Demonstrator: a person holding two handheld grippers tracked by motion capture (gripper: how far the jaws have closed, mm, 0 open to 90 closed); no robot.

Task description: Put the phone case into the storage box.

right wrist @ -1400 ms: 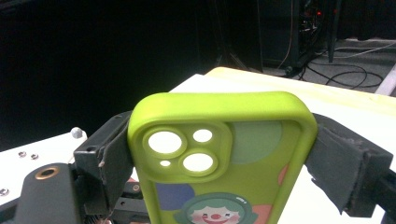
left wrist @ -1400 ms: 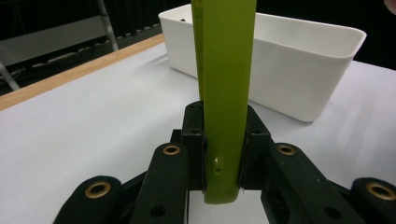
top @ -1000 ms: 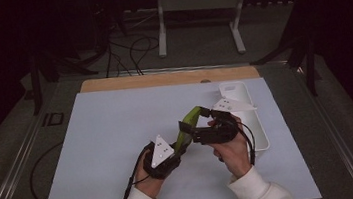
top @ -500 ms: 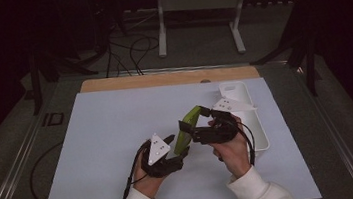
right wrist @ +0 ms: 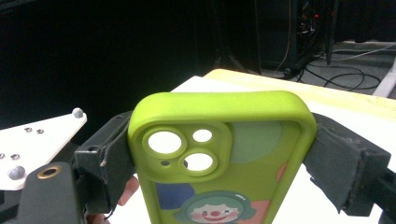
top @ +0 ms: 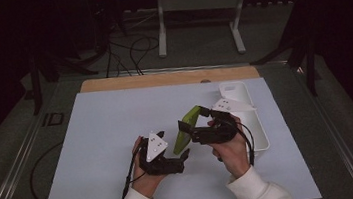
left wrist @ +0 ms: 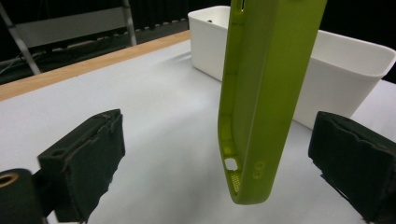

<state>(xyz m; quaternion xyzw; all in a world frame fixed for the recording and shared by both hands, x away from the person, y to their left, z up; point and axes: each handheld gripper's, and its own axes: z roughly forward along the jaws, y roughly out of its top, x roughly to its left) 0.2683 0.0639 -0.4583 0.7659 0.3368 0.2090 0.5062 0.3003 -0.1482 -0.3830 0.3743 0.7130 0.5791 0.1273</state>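
Note:
A lime-green phone case (top: 184, 134) with a clown print (right wrist: 219, 186) is held up off the white table, tilted. My right gripper (top: 193, 119) is shut on it (right wrist: 224, 140), pads pressing both long sides near the camera cut-out. My left gripper (top: 183, 154) is at the case's lower end (left wrist: 252, 154). Its jaws have just been opening and now stand wide, with the case between the pads (left wrist: 86, 158) and touching neither.
A white rectangular tray (top: 256, 120) sits on the table right of my hands and shows behind the case in the left gripper view (left wrist: 345, 65). A wooden strip (top: 162, 78) runs along the table's far edge. Stand legs and cables lie on the dark floor beyond.
The left gripper's jaws have spread apart and let go of the case's lower end. The right gripper still holds the case, and both hands have kept their places.

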